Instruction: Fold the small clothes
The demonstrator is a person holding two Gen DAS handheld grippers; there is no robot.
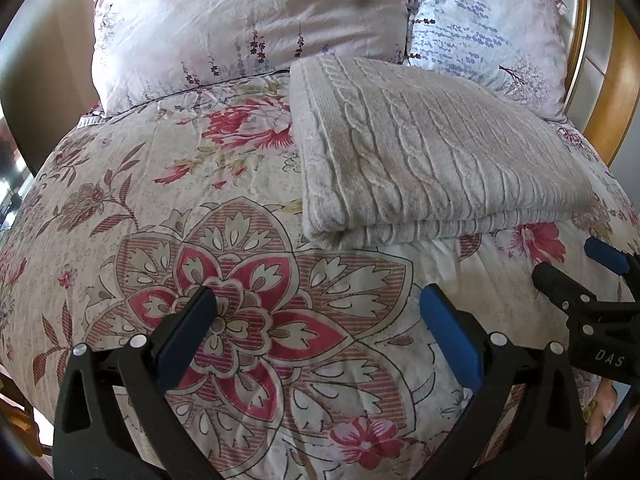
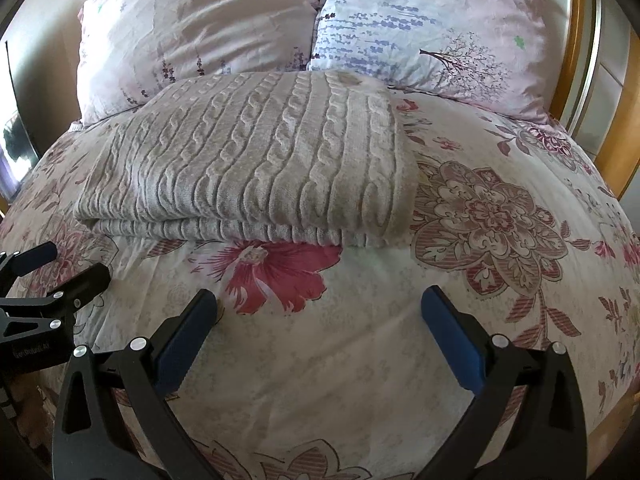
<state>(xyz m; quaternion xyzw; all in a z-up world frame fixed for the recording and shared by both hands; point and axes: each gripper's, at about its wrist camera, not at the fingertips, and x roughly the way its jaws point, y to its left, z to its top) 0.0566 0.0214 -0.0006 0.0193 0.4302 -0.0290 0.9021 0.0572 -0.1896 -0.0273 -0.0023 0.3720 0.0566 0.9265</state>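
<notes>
A grey cable-knit sweater (image 1: 432, 156) lies folded in a flat rectangle on the floral bedspread (image 1: 168, 208), its folded edge toward me. In the right wrist view the same sweater (image 2: 256, 164) sits left of centre. My left gripper (image 1: 318, 304) hovers open over the bedspread, short of the sweater's near left corner, holding nothing. My right gripper (image 2: 320, 304) is open too, just in front of the sweater's near edge, empty. Each gripper shows at the other view's edge: the right gripper (image 1: 576, 268) and the left gripper (image 2: 68, 264).
Two floral pillows (image 1: 248, 24) (image 2: 432, 24) lean at the head of the bed behind the sweater. A wooden headboard (image 2: 580, 40) curves along the right. The bedspread (image 2: 500, 208) stretches bare to the right of the sweater and in front of it.
</notes>
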